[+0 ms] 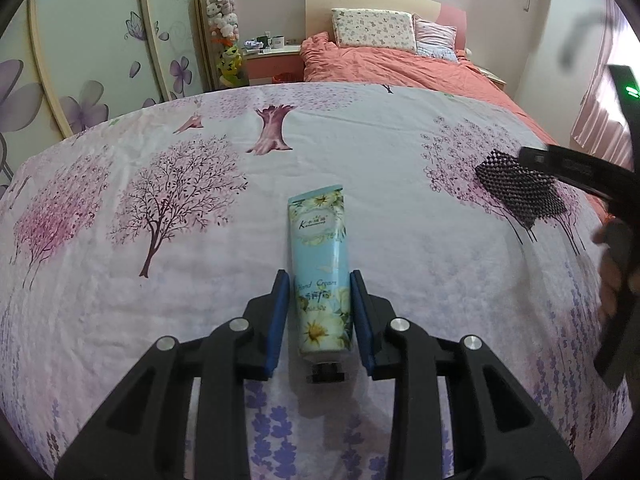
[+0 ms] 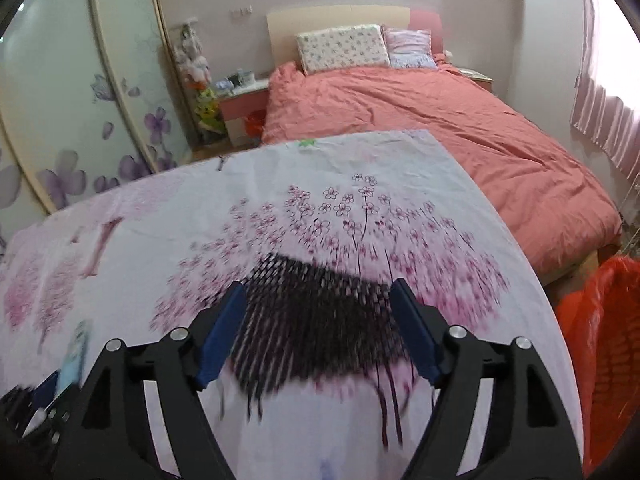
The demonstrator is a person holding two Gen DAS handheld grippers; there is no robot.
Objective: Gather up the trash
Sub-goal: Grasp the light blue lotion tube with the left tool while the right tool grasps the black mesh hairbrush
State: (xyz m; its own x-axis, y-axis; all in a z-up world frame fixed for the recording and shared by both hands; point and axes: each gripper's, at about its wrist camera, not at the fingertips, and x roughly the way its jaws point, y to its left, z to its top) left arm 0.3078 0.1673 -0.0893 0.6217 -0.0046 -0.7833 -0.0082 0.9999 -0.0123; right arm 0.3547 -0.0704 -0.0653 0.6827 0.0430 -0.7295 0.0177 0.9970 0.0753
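Note:
A light blue hand cream tube (image 1: pixel 322 276) with daisy print lies on the flowered cloth (image 1: pixel 168 248), cap toward me. My left gripper (image 1: pixel 320 280) straddles its lower half, blue pads close on both sides with a small gap on the left, resting on the cloth. A black foam net sleeve (image 2: pixel 320 320) lies flat on the cloth; it also shows in the left wrist view (image 1: pixel 520 190). My right gripper (image 2: pixel 318 296) is open wide just above it, one pad near each end. The tube (image 2: pixel 74 356) shows at the lower left of the right wrist view.
The cloth-covered table stands before a bed with a coral duvet (image 2: pixel 420 120) and pillows (image 1: pixel 374 28). A red mesh basket (image 2: pixel 600 340) sits off the table's right edge. A wardrobe with flower doors (image 1: pixel 80 60) and a nightstand (image 1: pixel 272 60) stand to the left.

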